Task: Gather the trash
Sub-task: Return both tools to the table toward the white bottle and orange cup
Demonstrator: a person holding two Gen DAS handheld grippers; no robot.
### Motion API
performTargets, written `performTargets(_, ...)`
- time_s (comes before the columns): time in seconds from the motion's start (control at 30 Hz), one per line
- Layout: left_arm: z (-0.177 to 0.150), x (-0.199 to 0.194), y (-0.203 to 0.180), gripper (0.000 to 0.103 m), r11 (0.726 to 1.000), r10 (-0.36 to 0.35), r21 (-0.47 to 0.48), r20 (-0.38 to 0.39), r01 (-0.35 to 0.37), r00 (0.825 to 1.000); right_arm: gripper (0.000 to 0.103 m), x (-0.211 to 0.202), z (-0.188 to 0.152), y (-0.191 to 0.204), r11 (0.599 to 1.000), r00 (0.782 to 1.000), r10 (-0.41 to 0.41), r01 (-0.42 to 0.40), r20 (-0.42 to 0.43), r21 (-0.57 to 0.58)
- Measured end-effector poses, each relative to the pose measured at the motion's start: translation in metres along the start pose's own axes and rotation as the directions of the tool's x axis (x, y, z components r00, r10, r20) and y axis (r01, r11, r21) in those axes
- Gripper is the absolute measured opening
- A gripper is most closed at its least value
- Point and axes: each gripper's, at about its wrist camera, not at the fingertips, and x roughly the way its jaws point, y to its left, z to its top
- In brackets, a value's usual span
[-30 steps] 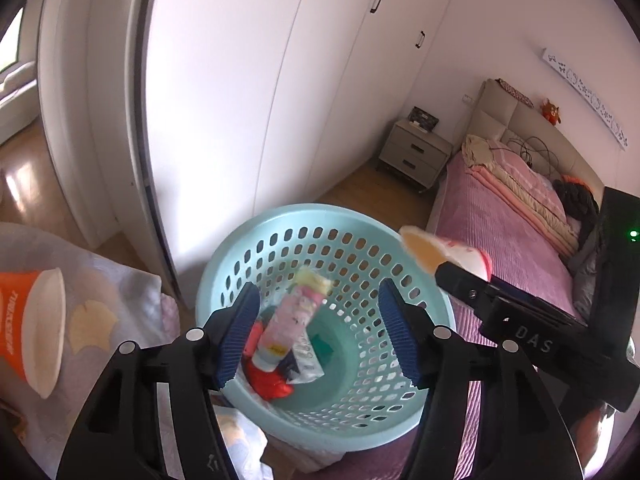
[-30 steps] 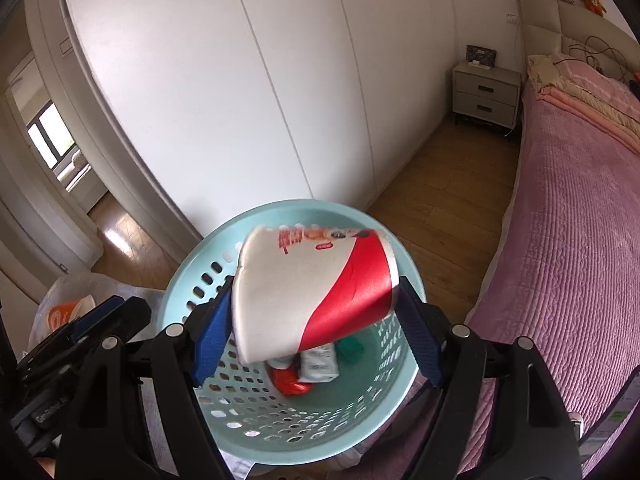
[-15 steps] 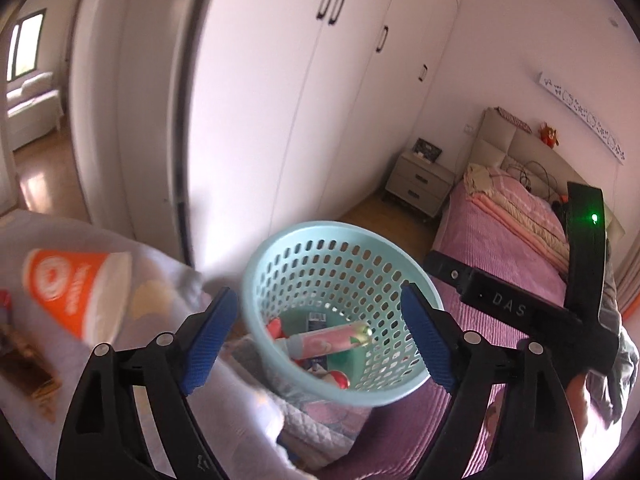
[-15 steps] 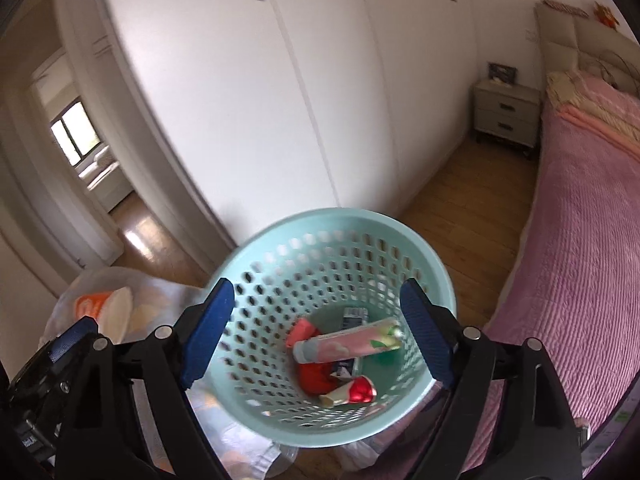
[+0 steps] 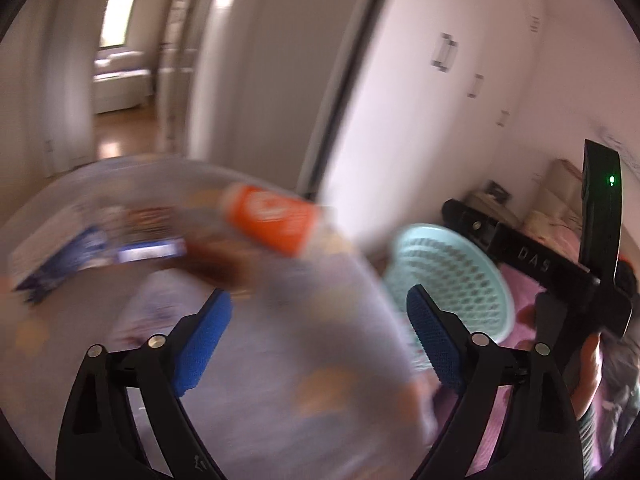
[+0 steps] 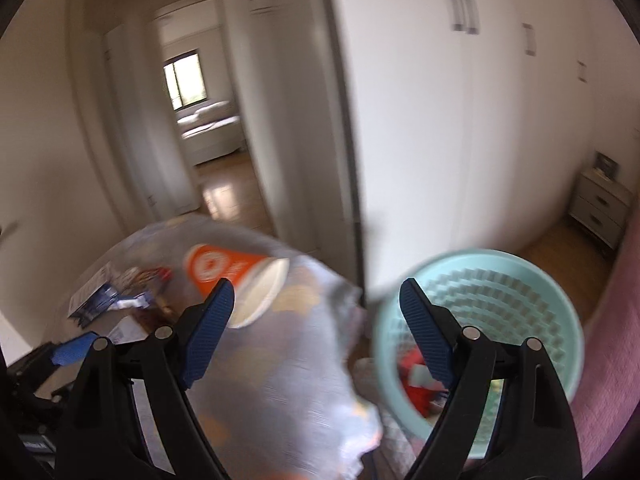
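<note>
Basket [image 6: 476, 322] holding red trash [image 6: 414, 380], orange cup [image 6: 232, 280] outside

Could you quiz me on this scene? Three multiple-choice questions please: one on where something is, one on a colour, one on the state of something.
1. Where does the orange cup lie?
A. inside the basket
B. on its side on the pale cloth, left of the basket
C. on the bedside drawers

2. What colour is the basket?
A. pale turquoise
B. black
C. yellow

3. How are the two tools?
A. both clamped on trash
B. one open, one clamped on the cup
C. both open and holding nothing

Answers:
1. B: in the right wrist view the cup lies tipped over on the cloth, apart from the basket.
2. A: its holed wall is pale turquoise in both views.
3. C: the blue pads of the left tool and the right tool stand wide apart with nothing between them.
</note>
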Motion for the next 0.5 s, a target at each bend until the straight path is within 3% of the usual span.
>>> performTargets(0.13, -0.007, -0.016, 0.046, 0.088, 0.994, 0.105, -0.022, -0.010, -0.105, 0.994, 0.080, 0.027, 0.008, 0.030, 0.998, 0.999, 0.033, -0.033, -0.013, -0.057)
performTargets(0.33, -0.013, -0.002, 0.083, 0.088, 0.989, 0.138, -0.036, -0.078, -0.141, 0.987, 0.080, 0.076, 0.014, 0.046, 0.996, 0.999, 0.003, -0.006, -0.040, -0.085)
performTargets(0.5, -0.022, 0.014, 0.088, 0.088, 0.988, 0.151, -0.013, -0.106, -0.153, 0.983, 0.081, 0.114, 0.016, 0.046, 0.997, 0.995, -0.006, -0.001, -0.095, -0.081)
